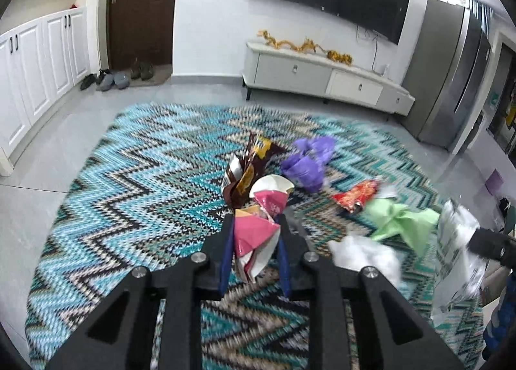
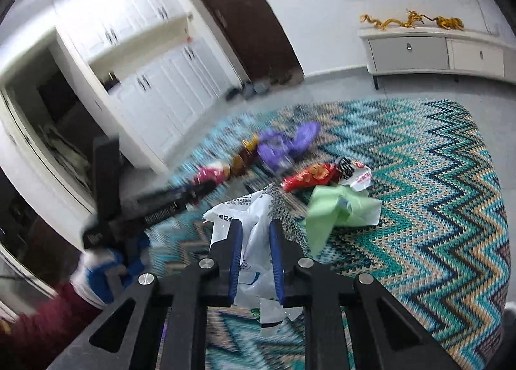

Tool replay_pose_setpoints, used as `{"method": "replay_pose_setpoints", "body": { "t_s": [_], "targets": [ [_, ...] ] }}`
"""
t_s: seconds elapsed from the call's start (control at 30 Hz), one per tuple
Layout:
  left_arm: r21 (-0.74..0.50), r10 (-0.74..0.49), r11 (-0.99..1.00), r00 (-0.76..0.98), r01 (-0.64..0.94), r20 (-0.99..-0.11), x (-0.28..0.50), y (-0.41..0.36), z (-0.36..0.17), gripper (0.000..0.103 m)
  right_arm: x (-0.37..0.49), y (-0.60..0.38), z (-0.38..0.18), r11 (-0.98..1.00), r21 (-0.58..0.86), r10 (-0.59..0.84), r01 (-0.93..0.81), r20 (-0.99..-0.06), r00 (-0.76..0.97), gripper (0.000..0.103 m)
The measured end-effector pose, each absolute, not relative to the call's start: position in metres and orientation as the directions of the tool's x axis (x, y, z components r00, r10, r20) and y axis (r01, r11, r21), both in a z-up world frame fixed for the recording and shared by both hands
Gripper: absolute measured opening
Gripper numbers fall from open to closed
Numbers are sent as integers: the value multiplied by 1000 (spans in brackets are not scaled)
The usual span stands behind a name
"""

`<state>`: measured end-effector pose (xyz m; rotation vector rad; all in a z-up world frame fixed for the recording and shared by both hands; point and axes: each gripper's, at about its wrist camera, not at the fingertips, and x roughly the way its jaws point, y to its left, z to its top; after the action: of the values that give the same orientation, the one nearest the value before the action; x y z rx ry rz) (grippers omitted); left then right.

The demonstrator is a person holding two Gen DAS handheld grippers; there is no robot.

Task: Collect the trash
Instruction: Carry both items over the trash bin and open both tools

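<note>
Your left gripper [image 1: 256, 223] has its 2 blue-padded fingers [image 1: 226, 250] drawn in narrow and clamped on a crumpled pink and white wrapper [image 1: 258, 234], which bulges up and out between the pads. Right behind it, touching its far edge, stands a brown and gold snack bag [image 1: 243, 173], upright and twisted. Just to the right of that sits a purple plastic bag [image 1: 306, 163], bunched in a heap. Further right lies a red wrapper [image 1: 354, 197], and nearer you a light green bag [image 1: 400, 221] spreads flat beside it. All of it rests on the teal zigzag rug [image 1: 145, 176].

Now your right gripper [image 2: 254, 234]: its jaws are pinched close on a white plastic bag [image 2: 254, 250] with printed text, and the film hangs down below the pads and fans up above them. From this side the green bag [image 2: 338, 212] is just right of the white one, the red wrapper [image 2: 309, 178] is beyond it, and the purple bag [image 2: 283, 144] is further back, blurred.

On the left of the right-wrist view you can see your other hand in a blue and white glove [image 2: 106, 273] with a dark red sleeve [image 2: 48, 321], carrying the left tool low over the rug. Far back stand the white TV cabinet [image 1: 322, 76], the dark door [image 1: 142, 8] and shoes [image 1: 109, 79] by the white cupboards [image 1: 38, 63].
</note>
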<state>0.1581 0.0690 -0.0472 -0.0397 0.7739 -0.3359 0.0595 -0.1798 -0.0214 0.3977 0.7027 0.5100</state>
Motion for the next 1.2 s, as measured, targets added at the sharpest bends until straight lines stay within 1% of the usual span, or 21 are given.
{"method": "replay_pose_setpoints", "body": {
  "t_s": [0.13, 0.2, 0.37, 0.53, 0.6, 0.67, 0.77, 0.83, 0.87, 0.9, 0.93, 1.03, 1.2],
  "targets": [
    [-165, -355, 930, 685, 328, -637, 131, 59, -21, 22, 36, -206, -5, 789, 544, 557, -286, -436, 706, 14],
    [-178, -397, 911, 673, 373, -624, 122, 42, -11, 22, 20, -225, 0, 795, 553, 523, -251, -414, 745, 10],
    [-186, -533, 814, 579, 551, -617, 95, -47, 2, 22, -22, -296, 0, 817, 569, 381, -93, -412, 827, 10],
    [-215, -653, 664, 415, 716, -634, 59, -158, -5, 22, -80, -382, -23, 809, 575, 201, 122, -466, 862, 9],
    [-208, -670, 613, 362, 762, -648, 44, -198, -10, 22, -100, -416, -39, 801, 548, 104, 241, -524, 845, 9],
    [-193, -669, 574, 319, 796, -671, 32, -237, -17, 23, -112, -441, -55, 783, 537, 59, 313, -566, 822, 9],
    [-217, -672, 521, 240, 826, -700, 21, -286, -30, 26, -124, -475, -83, 742, 519, 1, 425, -634, 773, 12],
    [-249, -671, 494, 184, 833, -718, 17, -312, -39, 35, -126, -493, -103, 715, 509, -23, 480, -669, 743, 13],
    [-260, -670, 487, 166, 834, -724, 17, -323, -43, 39, -127, -501, -111, 700, 504, -37, 506, -682, 731, 25],
    [-265, -669, 481, 154, 836, -727, 16, -333, -45, 49, -129, -509, -117, 687, 492, -59, 535, -695, 717, 47],
    [-272, -670, 476, 145, 836, -728, 15, -343, -47, 55, -132, -514, -122, 672, 485, -82, 559, -702, 707, 55],
    [-283, -671, 471, 132, 835, -729, 14, -350, -46, 56, -148, -520, -129, 646, 497, -96, 579, -700, 708, 57],
    [-206, -684, 500, 237, 841, -690, 9, -325, -29, 56, -156, -505, -111, 684, 475, -117, 553, -677, 727, 57]
  ]
}}
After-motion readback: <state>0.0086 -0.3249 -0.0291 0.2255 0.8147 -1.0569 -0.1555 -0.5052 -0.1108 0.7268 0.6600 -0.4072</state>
